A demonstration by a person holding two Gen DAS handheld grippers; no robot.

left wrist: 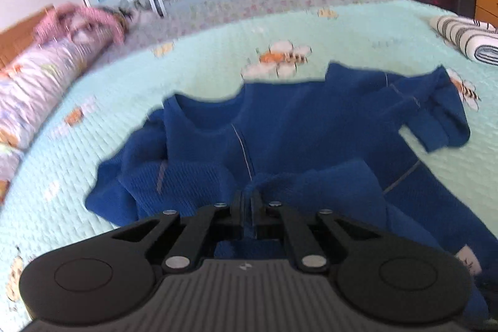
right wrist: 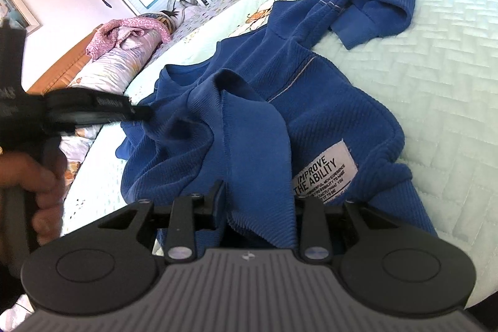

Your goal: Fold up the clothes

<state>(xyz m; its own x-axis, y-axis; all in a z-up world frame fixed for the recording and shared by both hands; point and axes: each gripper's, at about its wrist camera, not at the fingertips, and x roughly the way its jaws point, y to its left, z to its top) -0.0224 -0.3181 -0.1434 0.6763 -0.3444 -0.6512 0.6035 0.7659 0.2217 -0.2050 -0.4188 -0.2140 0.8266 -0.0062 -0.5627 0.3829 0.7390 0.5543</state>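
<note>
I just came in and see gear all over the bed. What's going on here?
A person holds a gripper in each hand and is folding a blue sweatshirt on a mint quilt. The left gripper is pinched shut on a bunched bit of the fabric. The right gripper has a folded band of the fabric between its fingers. The sweatshirt is still rumpled, one sleeve flung outward. A striped folded item lies further off.

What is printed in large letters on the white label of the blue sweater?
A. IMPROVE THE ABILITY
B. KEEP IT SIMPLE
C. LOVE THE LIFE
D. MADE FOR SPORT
A: in the right wrist view the white label on the blue sweater reads IMPROVE THE ABILITY.
</note>
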